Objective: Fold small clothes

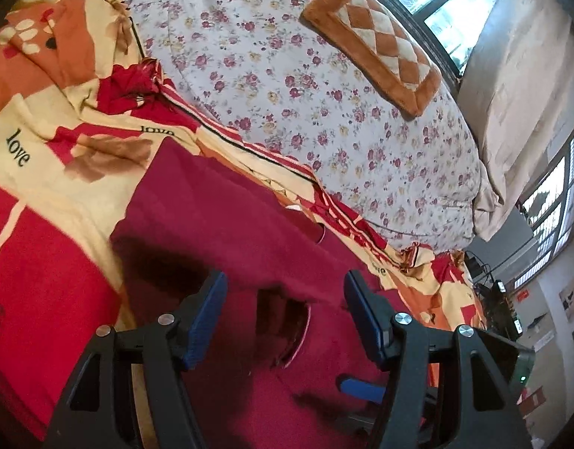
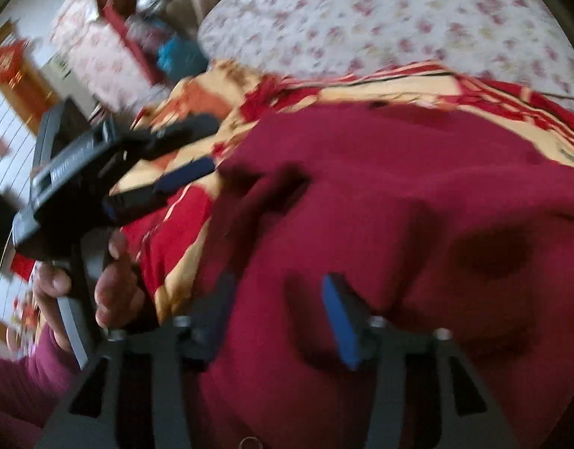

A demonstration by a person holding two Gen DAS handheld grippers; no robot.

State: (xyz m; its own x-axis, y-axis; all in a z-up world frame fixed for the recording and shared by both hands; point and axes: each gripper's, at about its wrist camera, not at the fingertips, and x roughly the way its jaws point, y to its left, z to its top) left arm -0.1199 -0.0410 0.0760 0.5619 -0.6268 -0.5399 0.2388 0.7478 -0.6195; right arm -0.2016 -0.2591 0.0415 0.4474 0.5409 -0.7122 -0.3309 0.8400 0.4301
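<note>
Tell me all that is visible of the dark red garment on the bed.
The dark red garment is plain, soft, fuzzy-looking cloth. It lies spread, with gentle wrinkles, on the red and cream patterned bedsheet. A round opening with a pale edge shows near the left tongs. Both tongs are above it, open, not gripping it.

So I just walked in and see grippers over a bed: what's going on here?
A person is folding a dark red garment spread on a patterned bedsheet. They hold a gripper in each hand. The left gripper and the right gripper both hang open over the garment with nothing between their fingers. The right-wrist view is blurred. A floral quilt with a brown cushion on it lies behind.
</note>
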